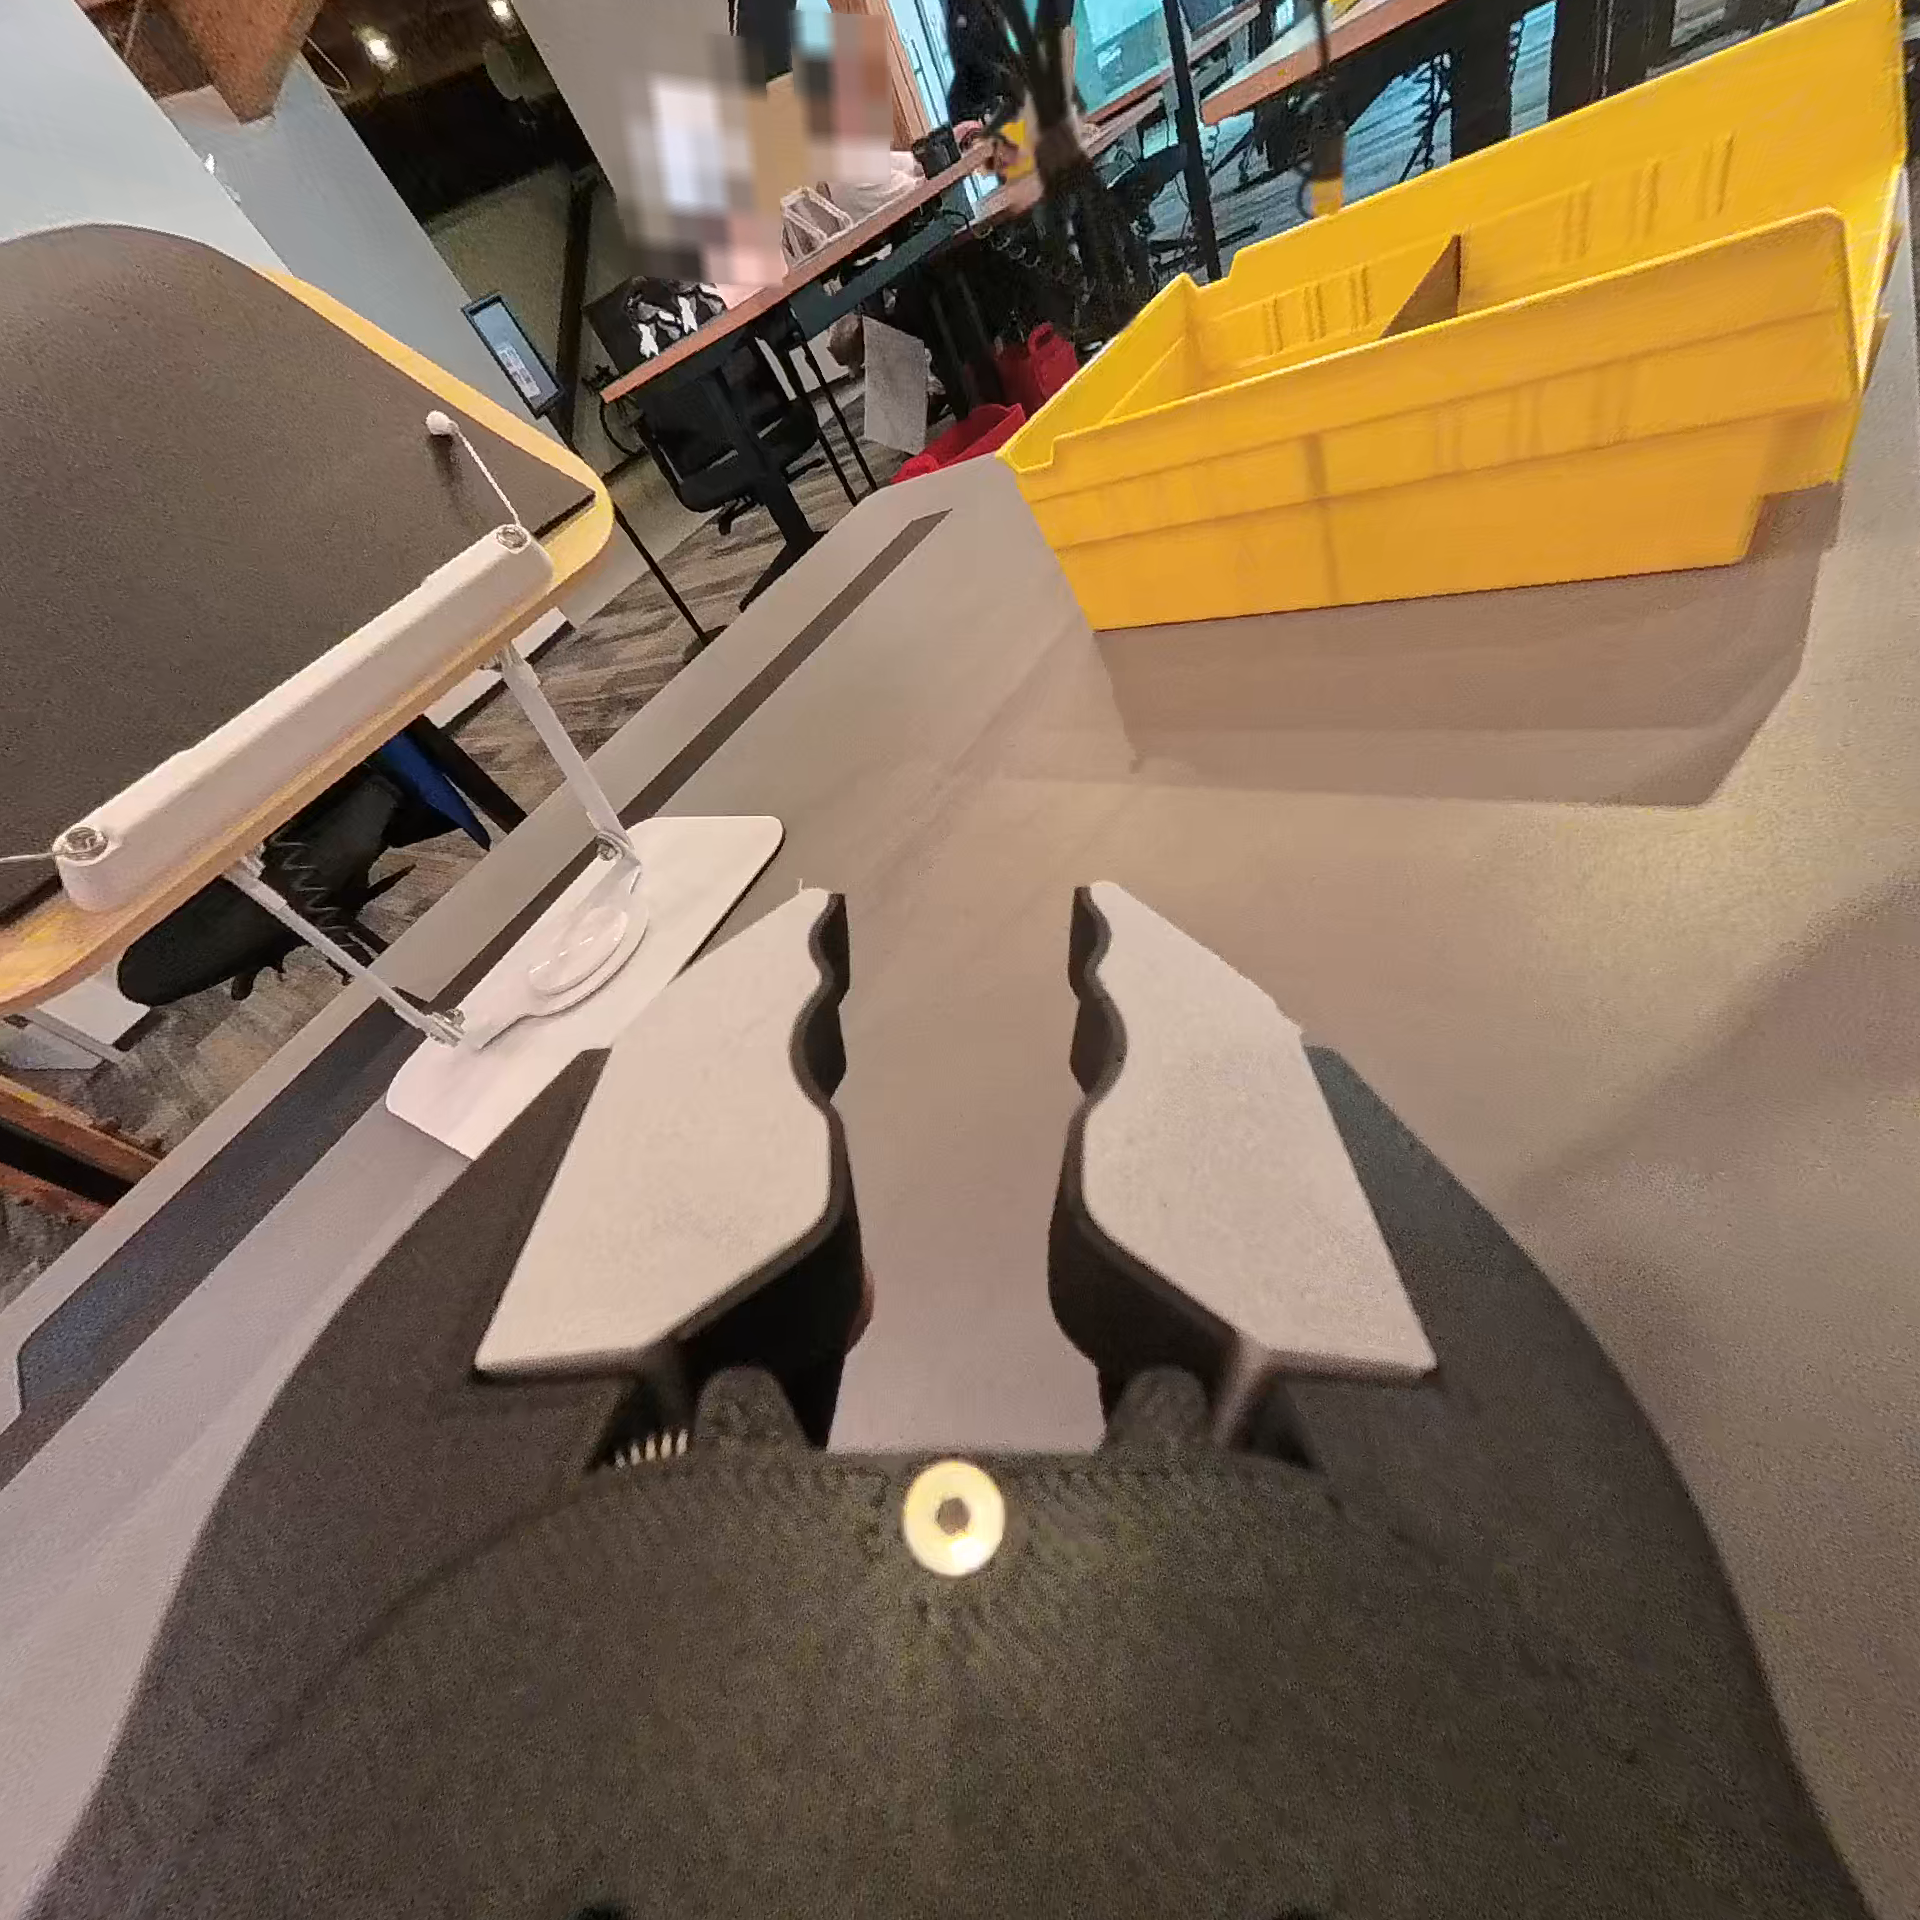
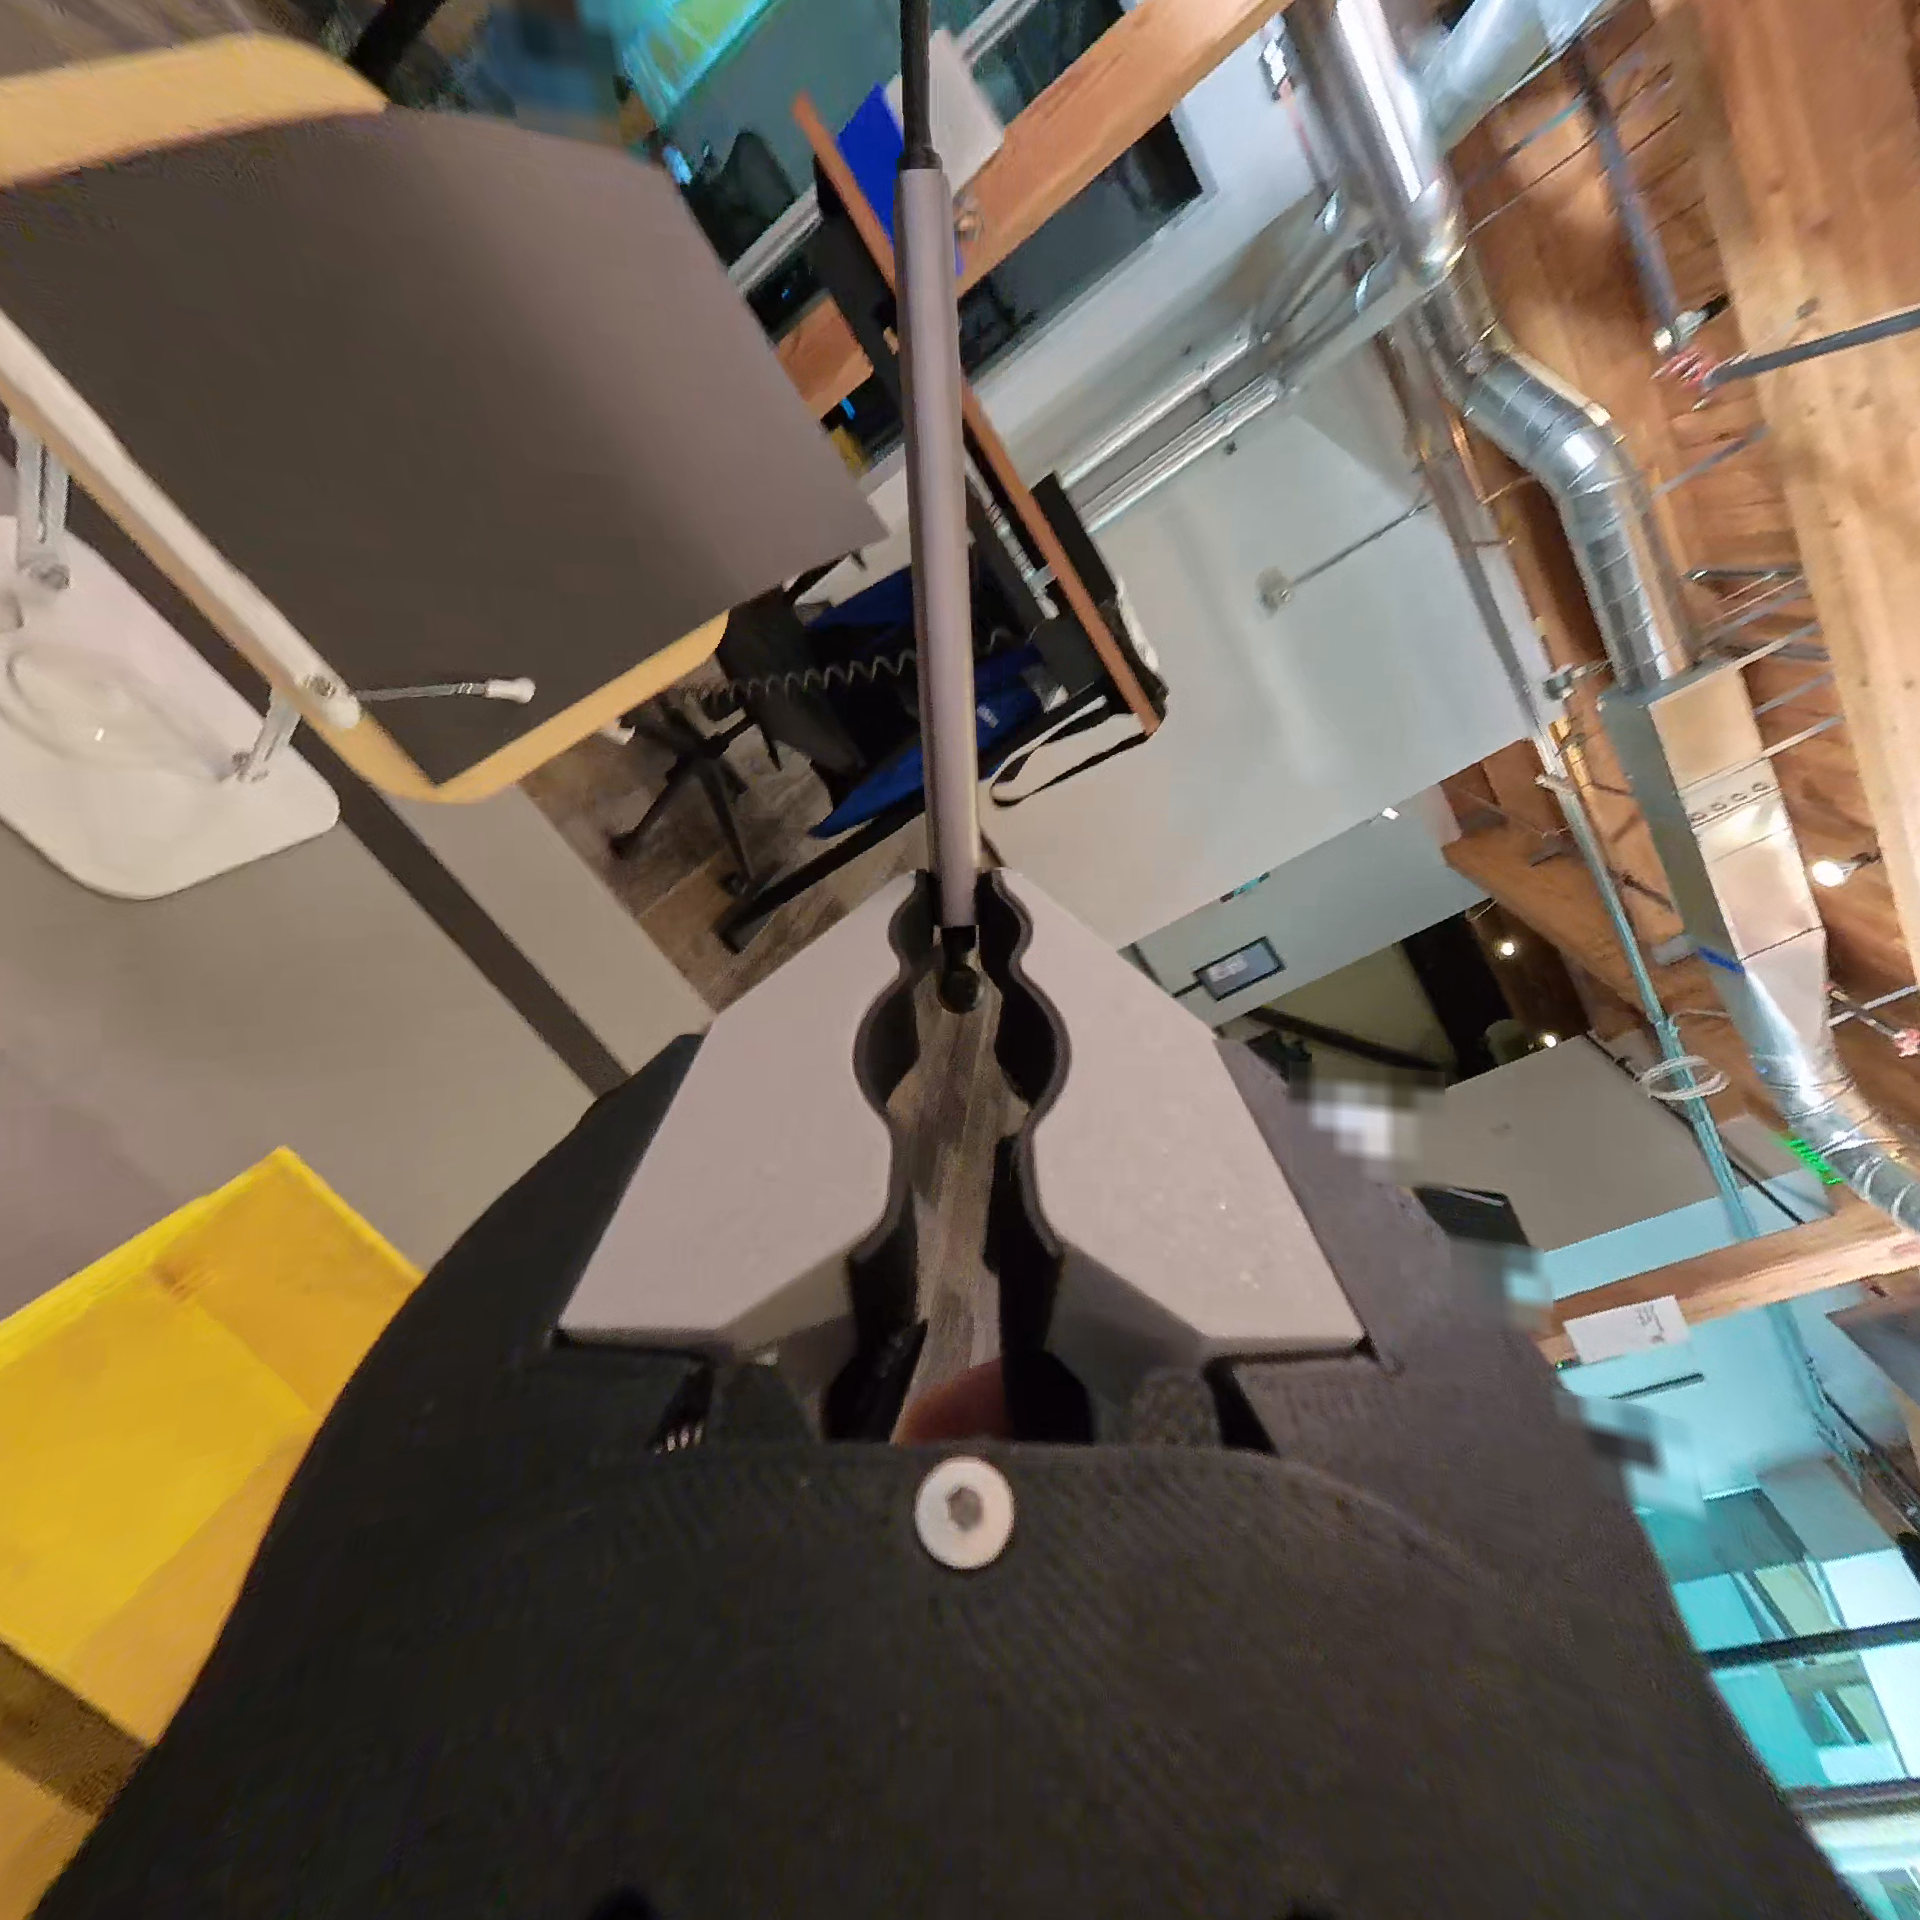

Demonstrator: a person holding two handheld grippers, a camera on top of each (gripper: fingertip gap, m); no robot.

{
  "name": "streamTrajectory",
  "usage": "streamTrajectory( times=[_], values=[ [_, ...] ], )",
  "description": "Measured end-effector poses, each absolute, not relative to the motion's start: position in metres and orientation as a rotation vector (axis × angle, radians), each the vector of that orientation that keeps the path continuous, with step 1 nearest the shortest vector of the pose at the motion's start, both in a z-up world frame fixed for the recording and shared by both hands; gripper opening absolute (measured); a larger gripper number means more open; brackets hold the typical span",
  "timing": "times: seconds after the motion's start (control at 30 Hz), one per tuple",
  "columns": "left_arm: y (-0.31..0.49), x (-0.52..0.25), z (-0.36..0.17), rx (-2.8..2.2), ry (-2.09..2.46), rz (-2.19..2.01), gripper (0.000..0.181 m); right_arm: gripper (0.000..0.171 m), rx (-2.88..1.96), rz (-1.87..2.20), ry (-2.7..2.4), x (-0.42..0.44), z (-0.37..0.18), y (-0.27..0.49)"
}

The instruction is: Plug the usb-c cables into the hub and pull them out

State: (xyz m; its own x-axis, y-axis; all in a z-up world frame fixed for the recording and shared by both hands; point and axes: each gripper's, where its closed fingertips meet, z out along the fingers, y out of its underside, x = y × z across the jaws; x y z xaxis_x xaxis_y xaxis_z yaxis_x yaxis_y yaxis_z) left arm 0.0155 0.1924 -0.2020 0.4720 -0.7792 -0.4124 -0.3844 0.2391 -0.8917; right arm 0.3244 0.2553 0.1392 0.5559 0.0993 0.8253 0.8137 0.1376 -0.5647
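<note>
Grey tabletop [image 1: 1403, 935], stacked yellow bins [image 1: 1455, 436], patterned carpet [image 1: 613, 675], wooden-topped desks [image 1: 831, 260], exposed timber ceiling [image 2: 1766, 208], silver ducts [image 2: 1558, 468].

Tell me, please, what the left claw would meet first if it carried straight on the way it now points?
Probably the grey tabletop: the open left claw angles down over bare surface. Farther along stand the stacked yellow bins, slightly to the right, though depth is hard to judge.

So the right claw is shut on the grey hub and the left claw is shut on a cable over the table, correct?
Not quite. The left claw is open and holds nothing, as the left wrist view shows: only bare grey table lies between its fingers. The right claw is indeed shut on the grey hub.
</note>
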Motion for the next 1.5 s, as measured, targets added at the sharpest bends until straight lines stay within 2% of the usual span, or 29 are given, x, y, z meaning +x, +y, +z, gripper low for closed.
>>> streamTrajectory(
  times=[0.33,0.5,0.67,1.13,1.5],
  values=[
    [0.191,0.019,-0.205,-1.375,1.14,-0.358,0.04,0.006,-1.516,-0.515,-0.842,0.359,0.053,0.285],
    [0.19,0.022,-0.21,-1.379,1.162,-0.344,0.04,0.006,-1.573,-0.427,-0.747,0.379,0.028,0.302],
    [0.19,0.021,-0.212,-1.377,1.17,-0.331,0.039,0.006,-1.701,-0.533,-0.772,0.408,-0.024,0.313],
    [0.189,0.023,-0.217,-1.377,1.2,-0.303,0.039,0.005,-2.297,-0.667,-1.103,0.442,-0.225,0.281],
    [0.186,0.027,-0.223,-1.379,1.234,-0.286,0.039,0.006,-2.68,-0.539,-1.372,0.448,-0.303,0.263]
  ],
)
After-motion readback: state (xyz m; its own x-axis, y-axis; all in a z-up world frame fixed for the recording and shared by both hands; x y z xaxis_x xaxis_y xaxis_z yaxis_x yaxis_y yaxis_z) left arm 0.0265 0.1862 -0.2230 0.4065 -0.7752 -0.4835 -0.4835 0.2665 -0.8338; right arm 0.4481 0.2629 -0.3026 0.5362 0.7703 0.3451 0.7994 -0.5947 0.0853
